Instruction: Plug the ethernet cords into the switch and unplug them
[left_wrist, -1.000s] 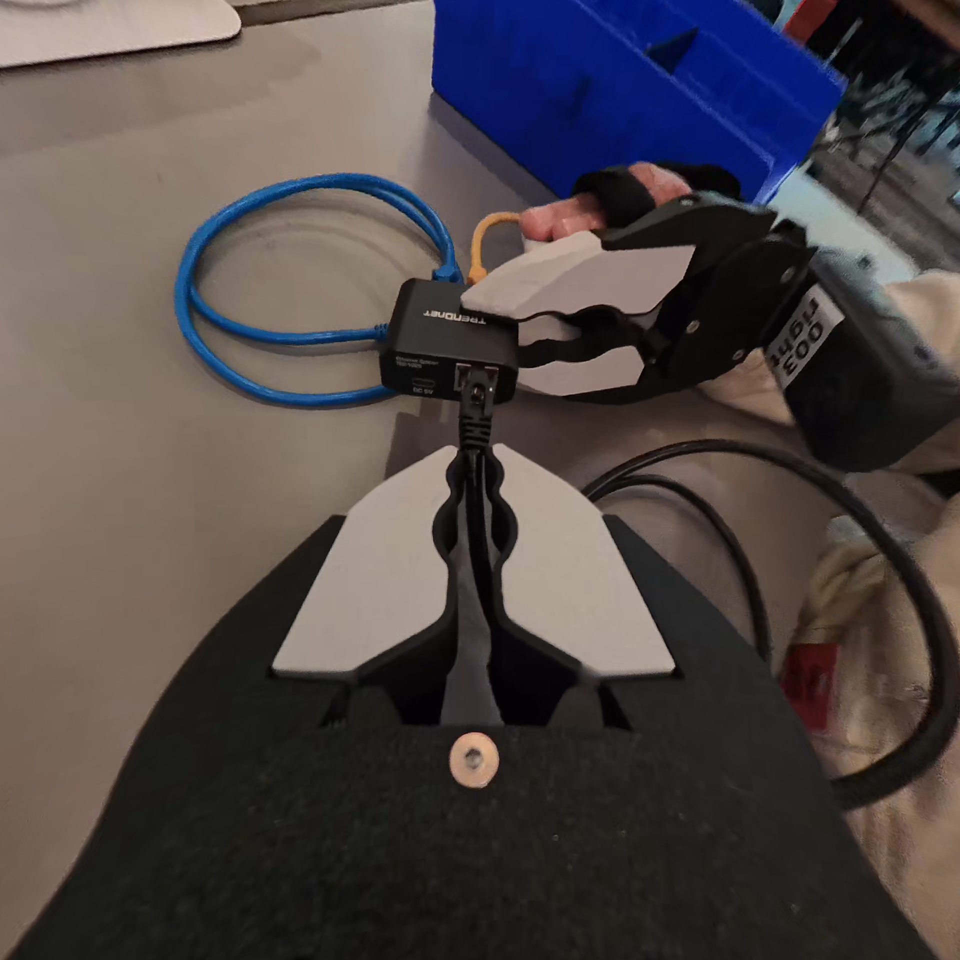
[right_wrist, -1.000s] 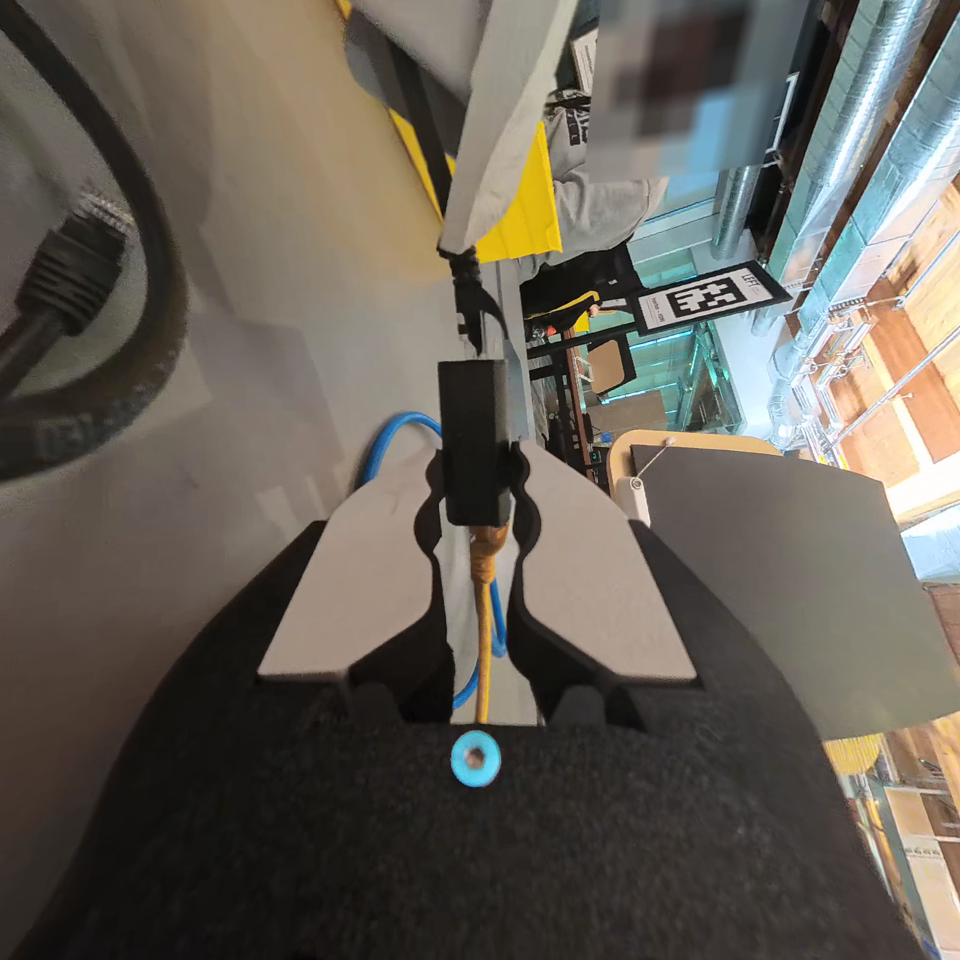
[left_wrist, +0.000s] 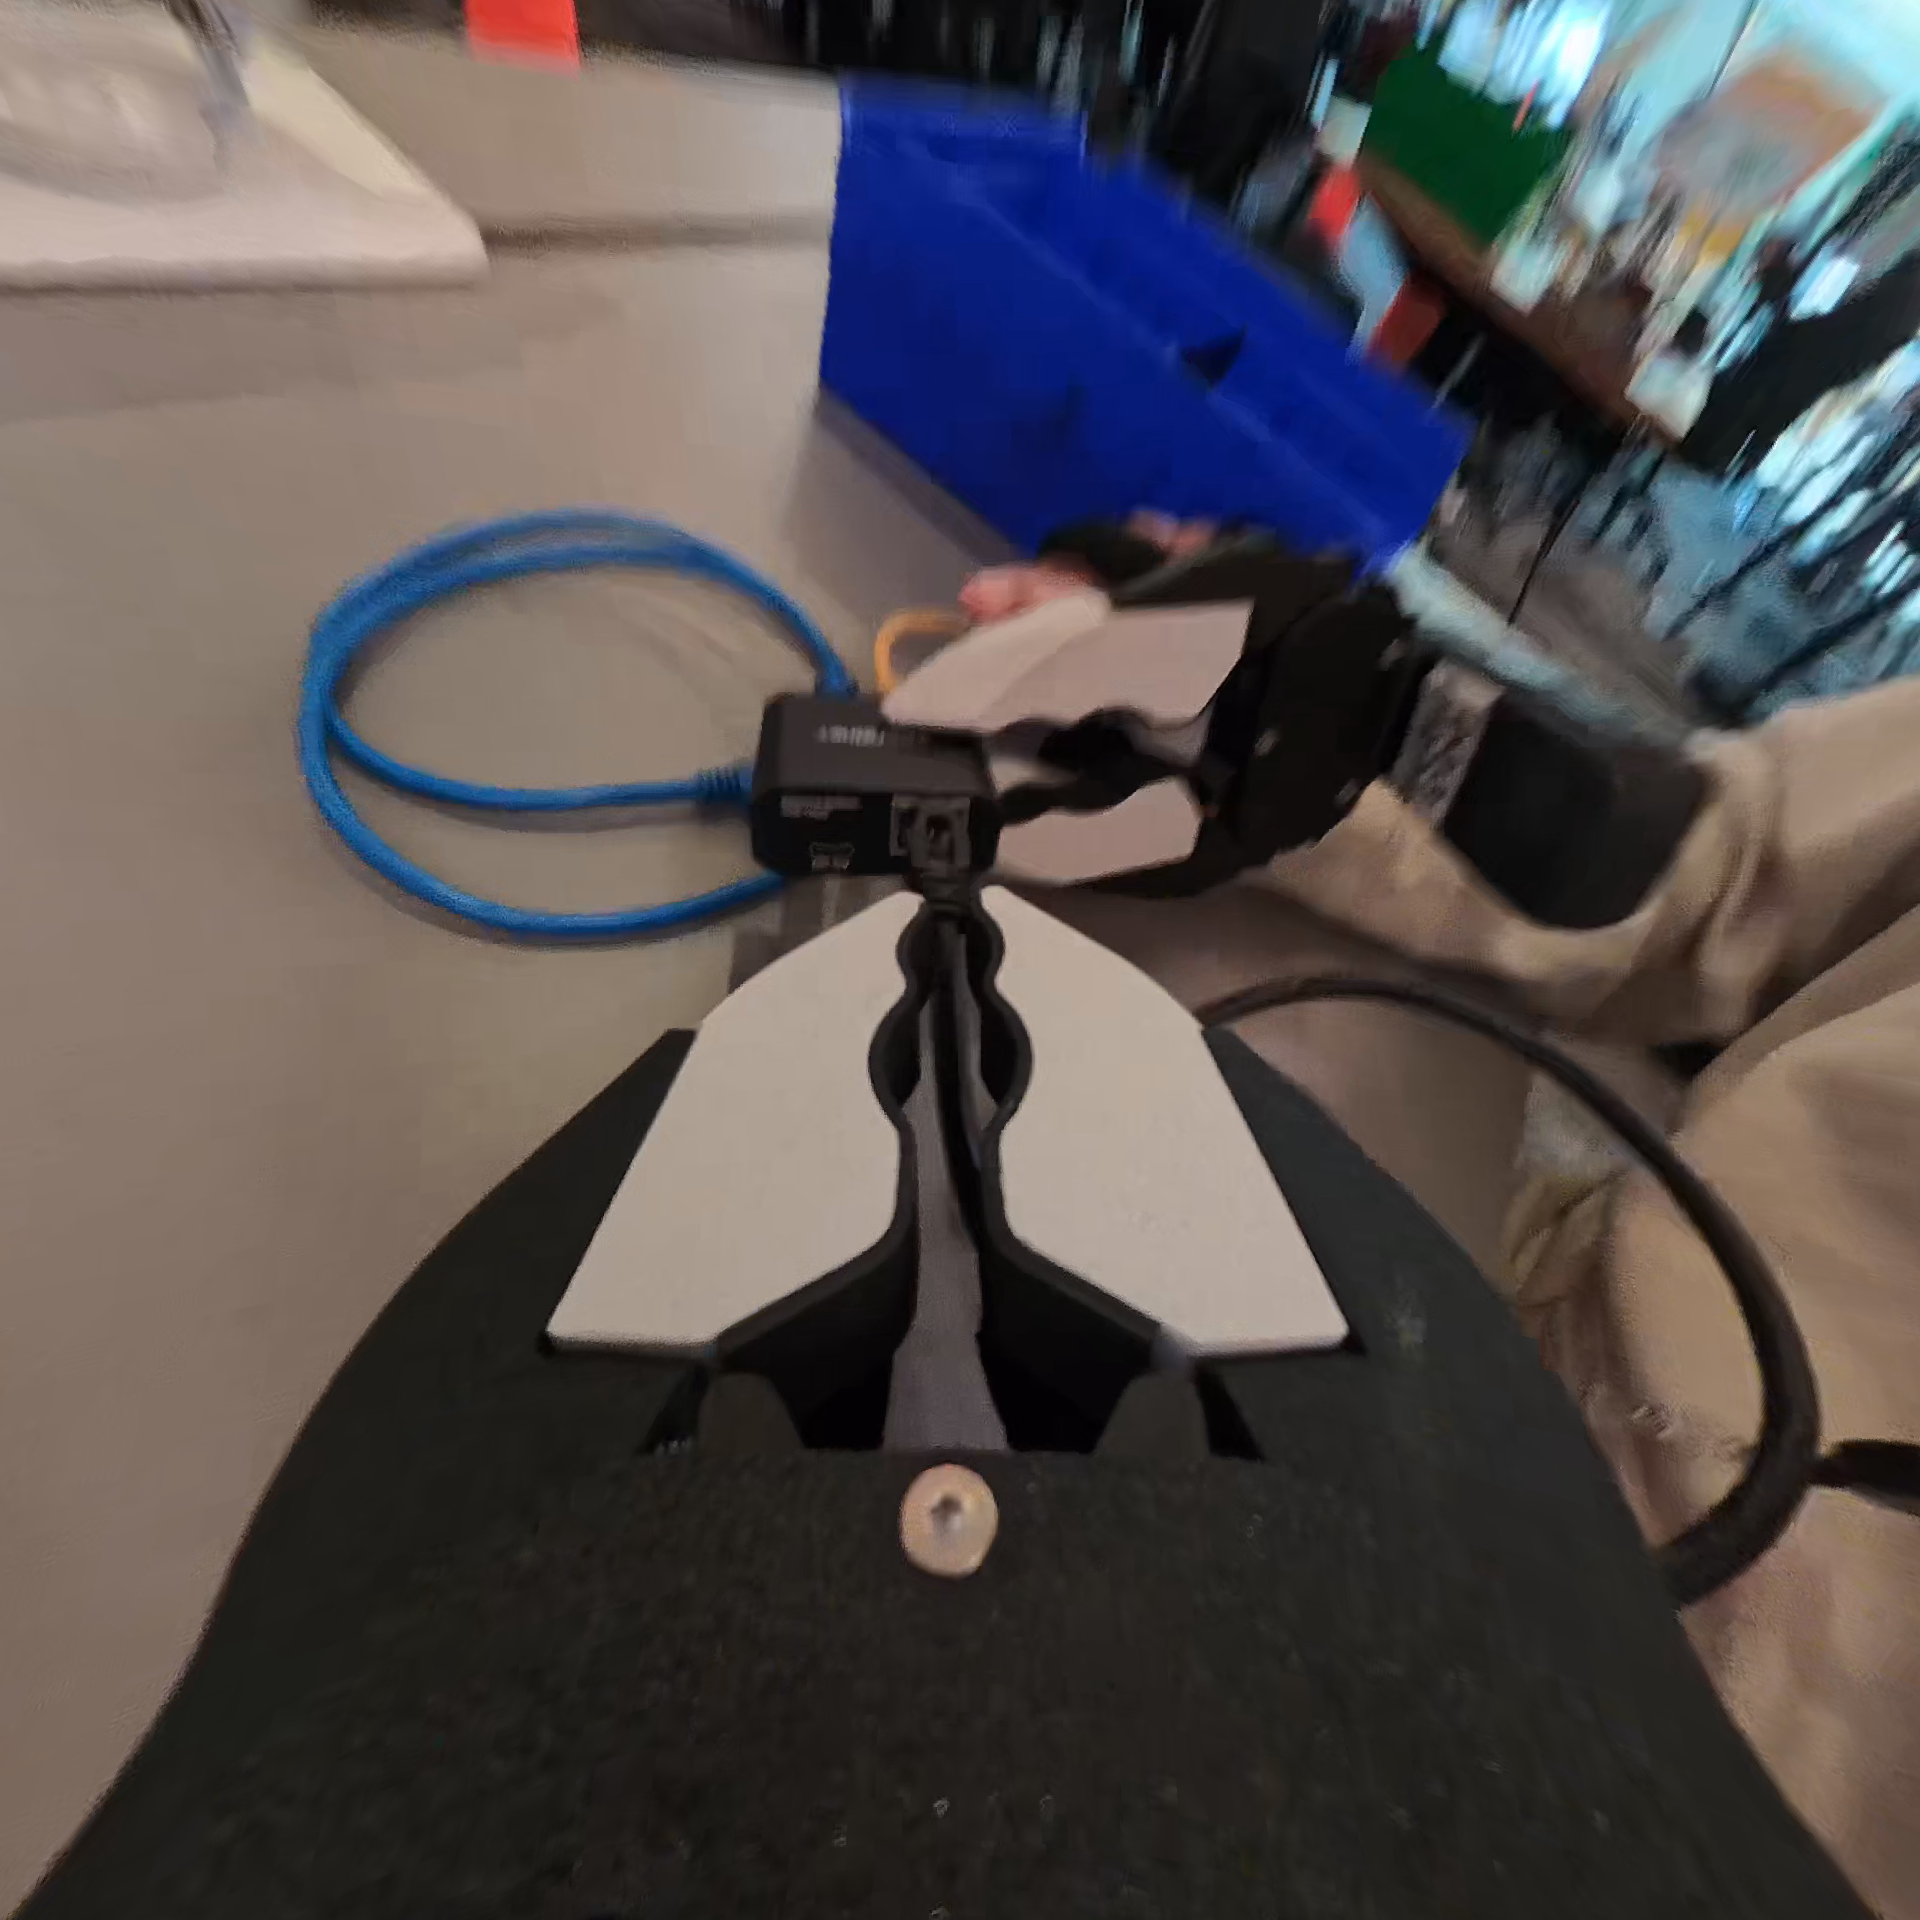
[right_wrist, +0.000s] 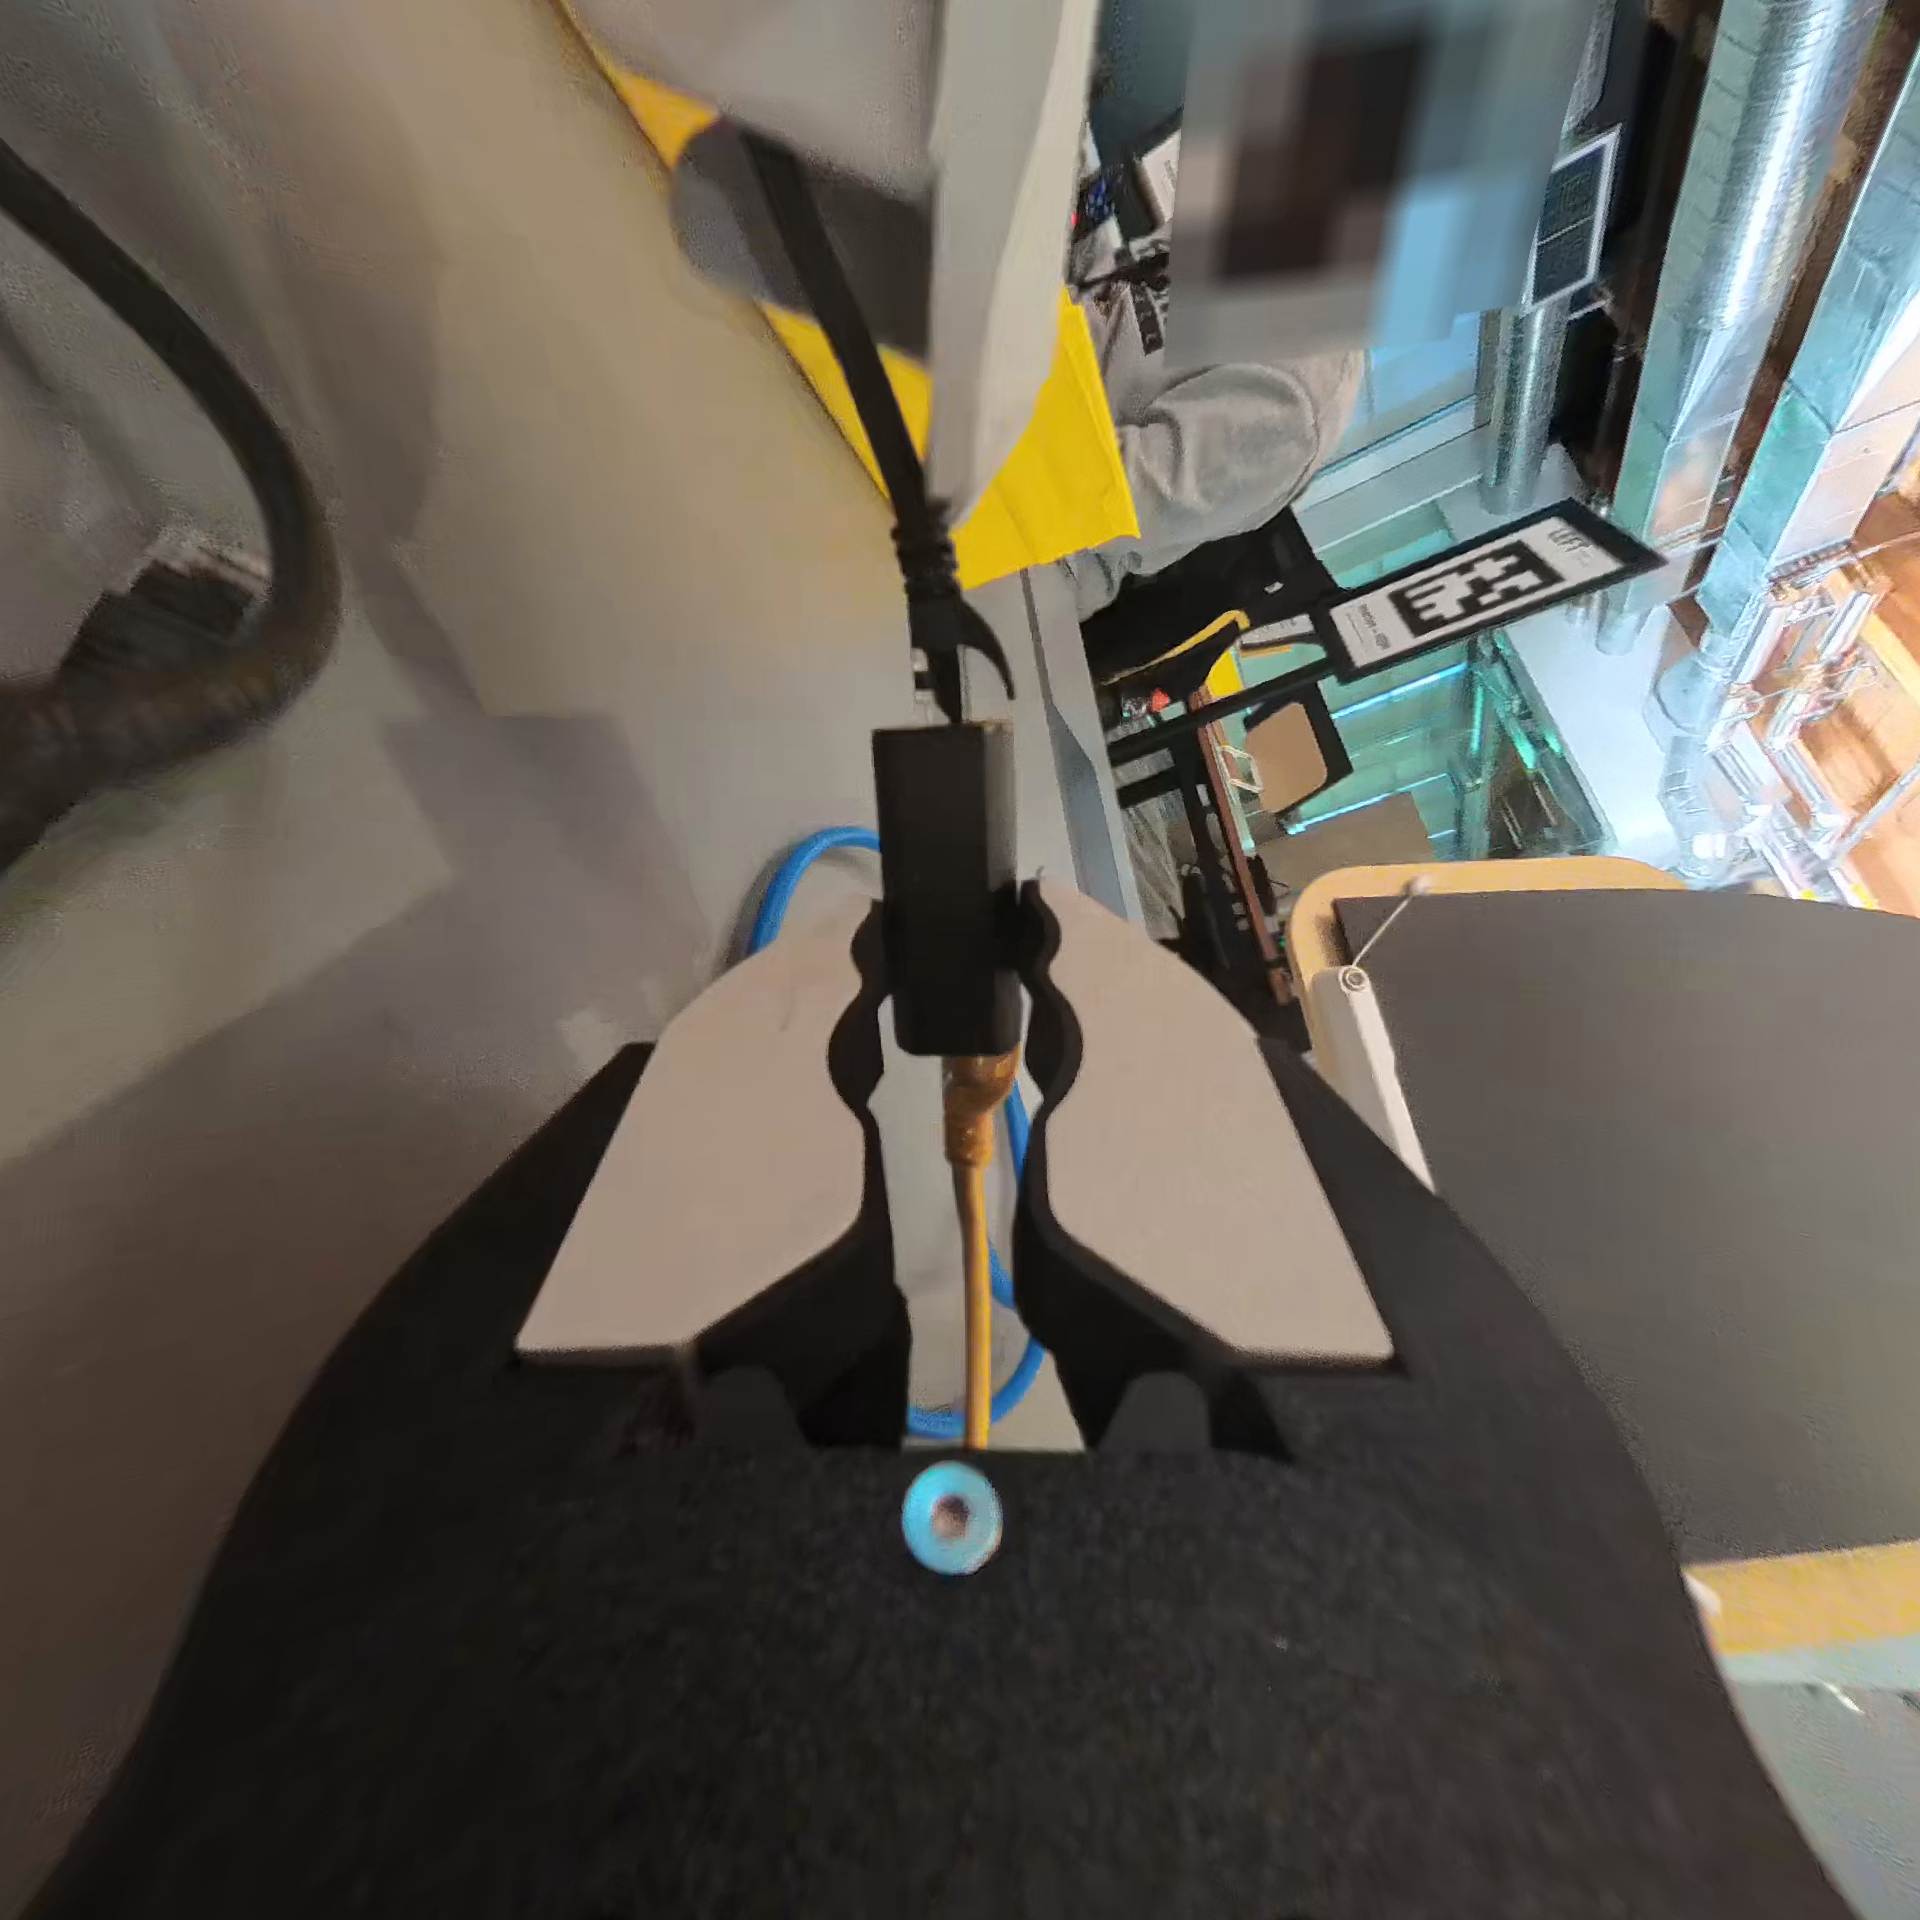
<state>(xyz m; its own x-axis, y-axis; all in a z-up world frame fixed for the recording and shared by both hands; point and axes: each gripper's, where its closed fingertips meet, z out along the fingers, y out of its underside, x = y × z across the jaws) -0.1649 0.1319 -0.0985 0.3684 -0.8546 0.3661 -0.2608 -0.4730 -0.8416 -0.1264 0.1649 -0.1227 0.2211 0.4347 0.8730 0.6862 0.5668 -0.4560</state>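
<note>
Unreadable blurred lettering on the black switch (left_wrist: 868, 795); patterned marker sign (right_wrist: 1475, 597) behind.

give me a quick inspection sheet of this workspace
surface: grey table, bare in places
job's things: black switch held off the table
clutter: blue bin behind
grippers: left gripper shut on black cord; right gripper shut on the switch
cables: black cord's plug at the front port; blue cord coiled, plugged in; orange cord plugged in the rear
surroundings: blurred shelving, yellow panel
</note>
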